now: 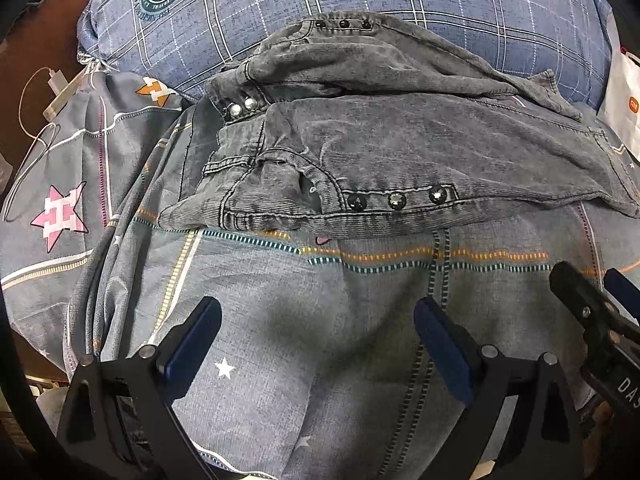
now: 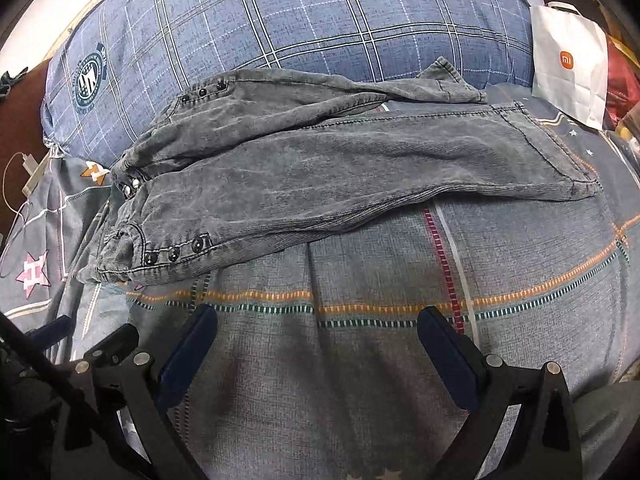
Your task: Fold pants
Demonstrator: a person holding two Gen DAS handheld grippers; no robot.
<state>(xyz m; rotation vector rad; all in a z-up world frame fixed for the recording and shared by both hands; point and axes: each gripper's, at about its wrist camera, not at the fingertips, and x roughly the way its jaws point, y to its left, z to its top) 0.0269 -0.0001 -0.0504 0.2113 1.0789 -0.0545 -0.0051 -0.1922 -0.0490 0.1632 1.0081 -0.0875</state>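
I hovered both grippers, left (image 1: 316,344) and right (image 2: 318,346), spread wide and empty, short of the rumpled pants (image 2: 320,168); gripping both waistband corners squarely seemed wisest.

Left wrist: low over the bedsheet (image 1: 320,360), facing the pants (image 1: 400,152), close.
Right wrist: beside it, farther right.
Shared: pants (image 2: 340,164), pillow (image 2: 320,20).
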